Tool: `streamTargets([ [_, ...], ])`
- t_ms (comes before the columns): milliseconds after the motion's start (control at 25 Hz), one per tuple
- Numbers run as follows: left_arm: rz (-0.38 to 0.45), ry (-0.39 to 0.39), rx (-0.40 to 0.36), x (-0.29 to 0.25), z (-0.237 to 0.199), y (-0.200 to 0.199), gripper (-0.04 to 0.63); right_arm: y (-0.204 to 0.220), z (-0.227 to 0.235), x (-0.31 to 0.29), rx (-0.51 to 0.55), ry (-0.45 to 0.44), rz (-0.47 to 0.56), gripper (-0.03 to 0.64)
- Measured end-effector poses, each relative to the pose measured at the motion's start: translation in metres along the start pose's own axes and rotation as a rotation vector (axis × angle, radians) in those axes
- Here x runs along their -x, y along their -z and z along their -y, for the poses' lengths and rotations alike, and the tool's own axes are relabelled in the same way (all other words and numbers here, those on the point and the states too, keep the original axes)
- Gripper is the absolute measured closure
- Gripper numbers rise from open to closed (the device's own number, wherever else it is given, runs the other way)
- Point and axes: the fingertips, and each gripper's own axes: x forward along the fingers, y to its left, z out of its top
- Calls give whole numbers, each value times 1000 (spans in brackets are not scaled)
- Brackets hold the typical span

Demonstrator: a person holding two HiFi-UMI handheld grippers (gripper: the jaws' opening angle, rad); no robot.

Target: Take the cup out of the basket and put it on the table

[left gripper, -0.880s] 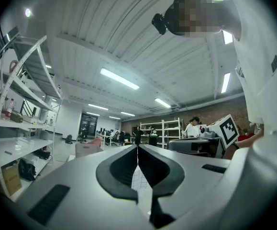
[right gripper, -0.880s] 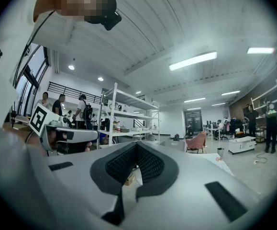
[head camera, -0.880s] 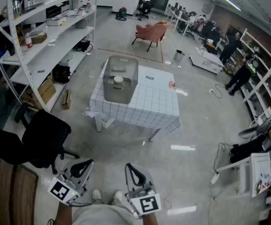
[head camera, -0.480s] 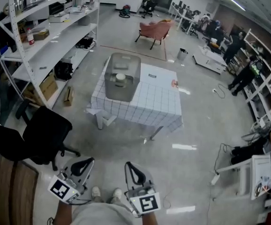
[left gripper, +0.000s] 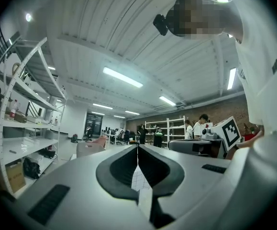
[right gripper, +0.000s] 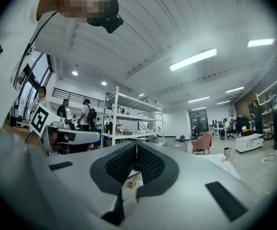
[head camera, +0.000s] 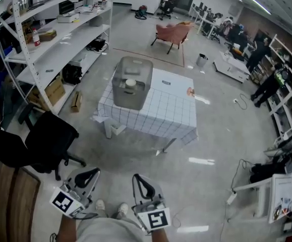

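Both claws are shut with nothing in them. The left claw point(head camera: 91, 173) and the right claw point(head camera: 137, 178) are held level, close to the person's body at the 6 o'clock edge of the head view. Each claw's own view shows its jaws pressed together along a thin seam, the left claw point(left gripper: 138, 150) and the right claw point(right gripper: 136, 147) alike.

The cup point(head camera: 130, 83), pale and seen from above, sits inside the translucent grey basket point(head camera: 120, 92). The basket stands toward the 10 o'clock part of the counter point(head camera: 161, 110), which wears a checked cloth. That counter lies at 12 o'clock from the claws, well apart from them across bare floor point(head camera: 135, 150). A black office chair point(head camera: 50, 140) stands at about 10 o'clock.

By my reading the task has not begun. Reaching the counter, grasping the cup, lifting it out and setting it on the cloth are all left to do.
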Motion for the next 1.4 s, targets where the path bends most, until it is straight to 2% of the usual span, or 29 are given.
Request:
streamTargets([
  [200, 8, -20, -15, -14, 6, -3, 584, 0, 15, -1, -5, -26, -2, 607],
  [480, 5, -23, -20, -38, -8, -2, 584, 3, 37, -21, 11, -27, 5, 606],
  [840, 23, 0, -8, -76, -63, 3, 584, 18, 62, -78, 3, 0, -23, 606],
  [1400, 33, 85, -1, -129, -149, -1, 584, 21, 89, -168, 26, 95, -19, 606],
])
